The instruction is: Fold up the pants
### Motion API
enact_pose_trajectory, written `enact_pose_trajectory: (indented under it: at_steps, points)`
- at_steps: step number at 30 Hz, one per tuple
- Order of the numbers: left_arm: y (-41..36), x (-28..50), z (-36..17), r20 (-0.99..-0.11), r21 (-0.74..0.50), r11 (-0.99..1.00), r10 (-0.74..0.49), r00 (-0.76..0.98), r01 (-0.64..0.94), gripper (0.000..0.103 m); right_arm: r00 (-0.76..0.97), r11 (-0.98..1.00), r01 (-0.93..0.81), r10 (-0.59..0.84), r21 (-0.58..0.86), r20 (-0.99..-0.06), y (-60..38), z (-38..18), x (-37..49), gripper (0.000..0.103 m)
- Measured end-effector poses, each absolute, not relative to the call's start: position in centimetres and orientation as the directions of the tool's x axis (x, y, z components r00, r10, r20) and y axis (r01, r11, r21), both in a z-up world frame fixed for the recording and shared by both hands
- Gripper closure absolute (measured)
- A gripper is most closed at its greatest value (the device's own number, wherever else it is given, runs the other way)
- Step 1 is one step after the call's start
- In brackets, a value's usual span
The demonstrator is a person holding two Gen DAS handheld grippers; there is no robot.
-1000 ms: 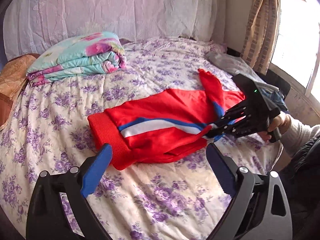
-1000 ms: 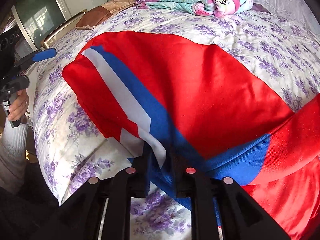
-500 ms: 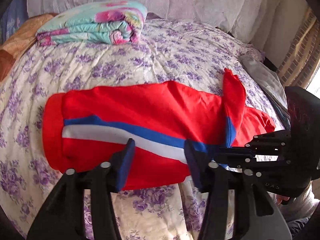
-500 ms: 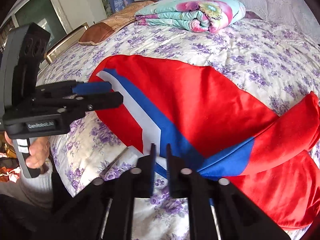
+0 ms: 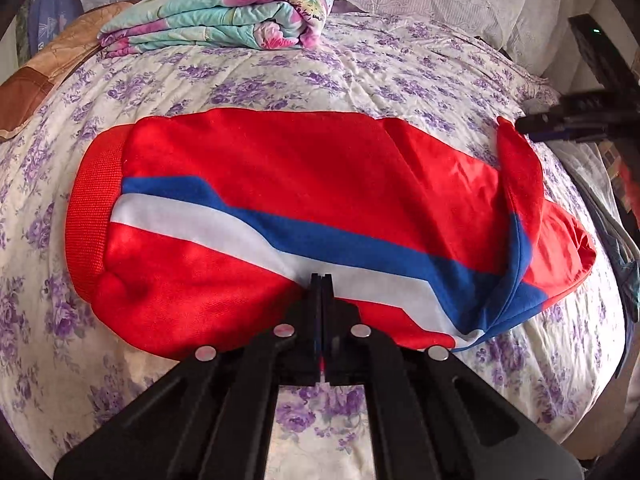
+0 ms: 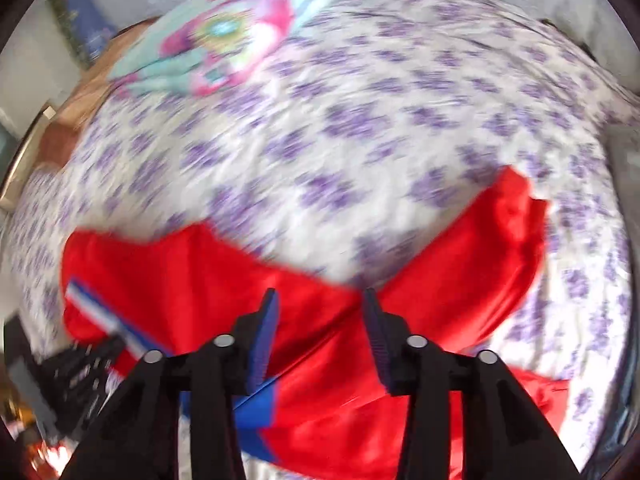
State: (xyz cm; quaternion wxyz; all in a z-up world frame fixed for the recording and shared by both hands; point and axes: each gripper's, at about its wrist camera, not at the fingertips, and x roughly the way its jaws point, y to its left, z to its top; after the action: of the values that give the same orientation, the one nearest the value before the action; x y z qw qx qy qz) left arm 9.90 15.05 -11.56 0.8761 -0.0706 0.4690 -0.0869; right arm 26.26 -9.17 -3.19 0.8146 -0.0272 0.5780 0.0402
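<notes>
Pants (image 5: pixel 312 184), smooth red knit with ribbed waistband, lie folded on bedsheet (image 5: pixel 360 76).

Right wrist view: smeared by motion blur; bedsheet (image 6: pixel 360 128) flowers read as streaks.
Folded quilt (image 6: pixel 224 28): beyond the right gripper (image 6: pixel 320 300), pattern blurred.
Left gripper (image 6: pixel 86 372): lower left of the right tongs, a dark blur; jaws indistinct there.
Pants (image 5: pixel 304 208): near hem hidden under the left gripper (image 5: pixel 321 280) fingers.
Right gripper (image 5: pixel 576 124): far right of the left tongs, cut by the edge.
</notes>
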Motion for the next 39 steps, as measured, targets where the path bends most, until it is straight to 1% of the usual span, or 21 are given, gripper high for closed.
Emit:
enact_pose_trajectory:
  at_steps: [2, 4, 6, 9, 11, 13, 16, 17, 18, 19, 21, 23, 25, 28, 31, 34, 37, 39]
  points:
    - [15.3, 10.0, -11.6, -0.809, -0.222, 0.971, -0.231, 0.540, 0.083, 0.102, 0.277, 0.995, 0.040, -0.095, -0.087, -0.956, -13.0, -3.6, 30.5, 0.058]
    - [15.1, 10.0, -11.6, -0.810, -0.215, 0.973, -0.226, 0.541, 0.084, 0.102, 0.213, 0.985, 0.130, -0.135, -0.109, -0.968, -15.6, -4.5, 33.5, 0.058]
    - [15.1, 10.0, -11.6, -0.811, -0.214, 0.973, -0.226, 0.539, 0.086, 0.102, 0.170, 0.975, 0.181, -0.160, -0.128, -0.972, -17.4, -5.5, 35.3, 0.058]
    - [15.4, 10.1, -11.6, -0.812, -0.230, 0.969, -0.243, 0.531, 0.092, 0.102, 0.133, 0.957, 0.232, -0.207, -0.173, -0.969, -18.6, -6.8, 36.8, 0.058]
    - [15.5, 10.2, -11.6, -0.812, -0.238, 0.967, -0.251, 0.526, 0.094, 0.102, 0.105, 0.951, 0.256, -0.203, -0.171, -0.974, -19.0, -7.8, 37.5, 0.058]
    - [15.4, 10.2, -11.6, -0.813, -0.237, 0.967, -0.251, 0.526, 0.096, 0.102, 0.085, 0.947, 0.263, -0.212, -0.183, -0.974, -19.4, -8.8, 38.3, 0.058]
    - [15.3, 10.3, -11.6, -0.814, -0.231, 0.968, -0.247, 0.526, 0.097, 0.102, 0.052, 0.935, 0.257, -0.266, -0.244, -0.963, -19.6, -10.5, 38.7, 0.058]
    - [15.3, 10.3, -11.6, -0.814, -0.231, 0.968, -0.247, 0.525, 0.098, 0.102, 0.055, 0.935, 0.245, -0.277, -0.256, -0.959, -19.7, -11.0, 38.6, 0.060]
    - [15.3, 10.3, -11.6, -0.815, -0.231, 0.968, -0.247, 0.524, 0.098, 0.102, 0.072, 0.939, 0.234, -0.273, -0.250, -0.959, -19.8, -11.1, 38.4, 0.068]
    - [15.3, 10.4, -11.6, -0.816, -0.230, 0.968, -0.247, 0.523, 0.100, 0.102, 0.094, 0.945, 0.224, -0.264, -0.238, -0.960, -19.8, -11.0, 38.1, 0.083]
    - [15.3, 10.5, -11.6, -0.817, -0.228, 0.968, -0.248, 0.520, 0.102, 0.102, 0.144, 0.953, 0.236, -0.226, -0.188, -0.963, -20.5, -9.9, 37.1, 0.085]
    - [15.3, 10.6, -11.6, -0.820, -0.228, 0.968, -0.250, 0.515, 0.107, 0.102, 0.222, 0.965, 0.234, -0.171, -0.118, -0.960, -21.2, -7.7, 35.2, 0.085]
    - [15.4, 10.7, -11.6, -0.823, -0.233, 0.966, -0.258, 0.505, 0.113, 0.102, 0.319, 0.976, 0.218, -0.088, -0.017, -0.944, -22.3, -4.8, 32.2, 0.085]
    - [15.5, 11.0, -11.5, -0.828, -0.240, 0.962, -0.271, 0.491, 0.126, 0.102, 0.458, 0.972, 0.201, 0.021, 0.126, -0.889, -25.2, -0.7, 25.8, 0.085]
    - [15.3, 11.0, -11.5, -0.831, -0.221, 0.964, -0.266, 0.489, 0.149, 0.102, 0.556, 0.954, 0.213, 0.059, 0.211, -0.829, -29.2, 1.1, 18.1, 0.085]
    - [14.8, 10.9, -11.3, -0.839, -0.178, 0.969, -0.240, 0.488, 0.170, 0.102, 0.572, 0.930, 0.272, 0.050, 0.247, -0.818, -33.1, -1.3, 12.2, 0.086]
    - [14.1, 11.0, -11.2, -0.854, -0.122, 0.975, -0.197, 0.481, 0.183, 0.102, 0.503, 0.905, 0.318, 0.091, 0.282, -0.859, -35.7, -7.2, 9.6, 0.088]
    - [13.5, 11.0, -11.1, -0.864, -0.075, 0.979, -0.160, 0.478, 0.191, 0.102, 0.460, 0.893, 0.320, 0.146, 0.317, -0.876, -36.2, -10.7, 8.9, 0.089]
